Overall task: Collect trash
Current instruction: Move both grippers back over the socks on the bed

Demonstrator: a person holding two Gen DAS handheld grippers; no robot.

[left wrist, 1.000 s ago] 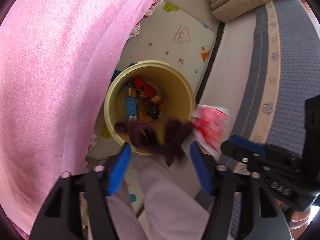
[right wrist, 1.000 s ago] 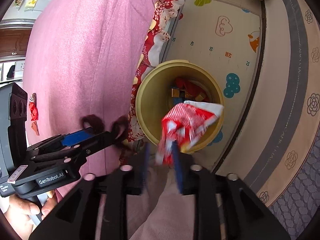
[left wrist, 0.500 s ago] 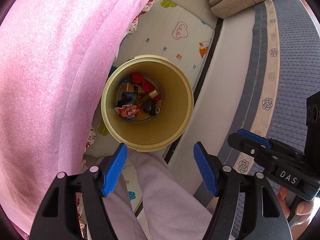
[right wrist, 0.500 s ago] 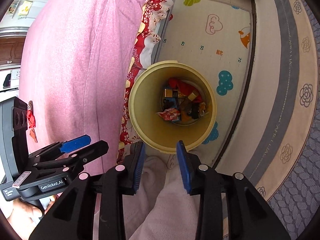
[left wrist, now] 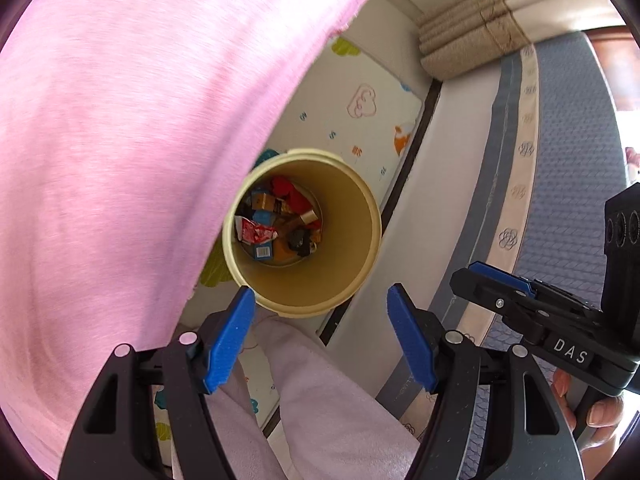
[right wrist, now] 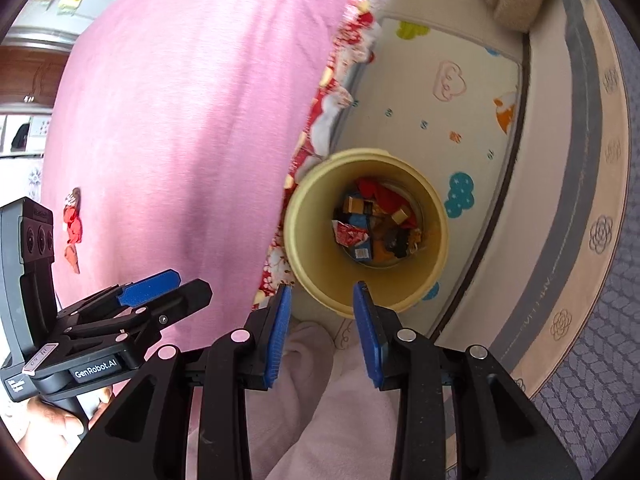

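Hovering over the round yellow plastic bin [left wrist: 362, 276] of wrappers, my left gripper [left wrist: 322, 338] gapes wide, my right gripper [right wrist: 322, 330] narrower; both empty.

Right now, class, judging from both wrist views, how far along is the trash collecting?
Done: wrappers and other scraps lie at the bottom of the yellow bin. In hand: nothing; the left gripper and right gripper both stand open and empty above the bin. Left: red scraps on the pink cover may be trash; I cannot tell.

Wrappers [left wrist: 276, 232] in bin [left wrist: 360, 276] beside bedspread [left wrist: 140, 140]
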